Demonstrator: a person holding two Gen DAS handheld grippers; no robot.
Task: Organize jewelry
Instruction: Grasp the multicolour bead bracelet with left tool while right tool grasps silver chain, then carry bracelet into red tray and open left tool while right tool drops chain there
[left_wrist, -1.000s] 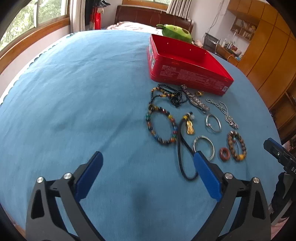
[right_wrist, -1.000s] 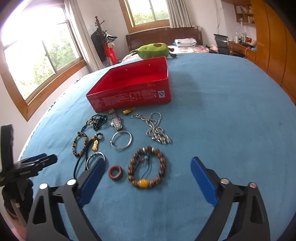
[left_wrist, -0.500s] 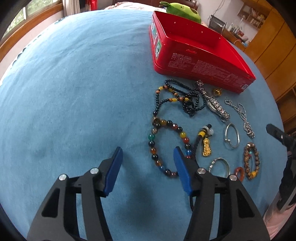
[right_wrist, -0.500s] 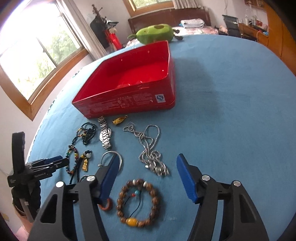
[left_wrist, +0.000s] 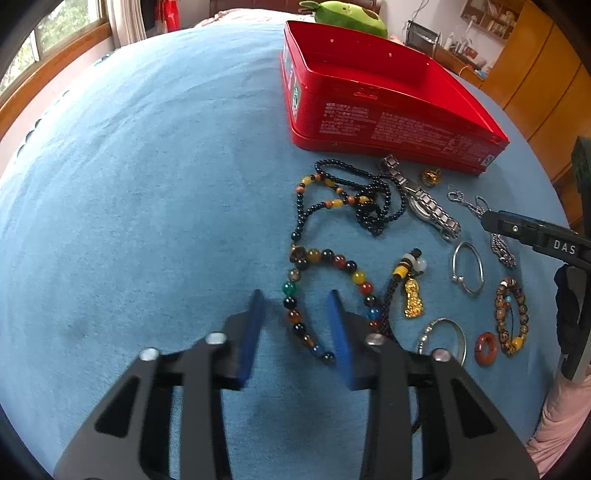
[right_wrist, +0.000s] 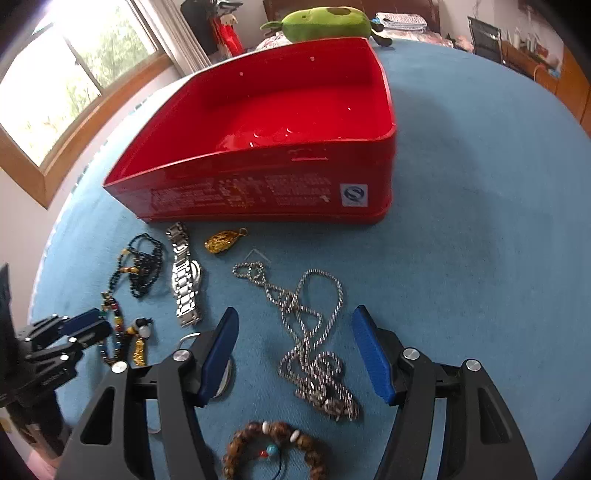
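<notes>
Now your left gripper (left_wrist: 295, 325) is closing its blue fingers around the glossy multicoloured bead bracelet (left_wrist: 325, 295), not yet pinching.
Your right gripper (right_wrist: 295, 347) straddles the tangled silver chain (right_wrist: 314, 343), fingers apart, on the fuzzy blue table (left_wrist: 147, 184) near the red tin (right_wrist: 266, 147).

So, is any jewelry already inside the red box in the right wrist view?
No, the red box shows only its bare red floor, while the silver chain and watch lie on the blue cloth.
</notes>
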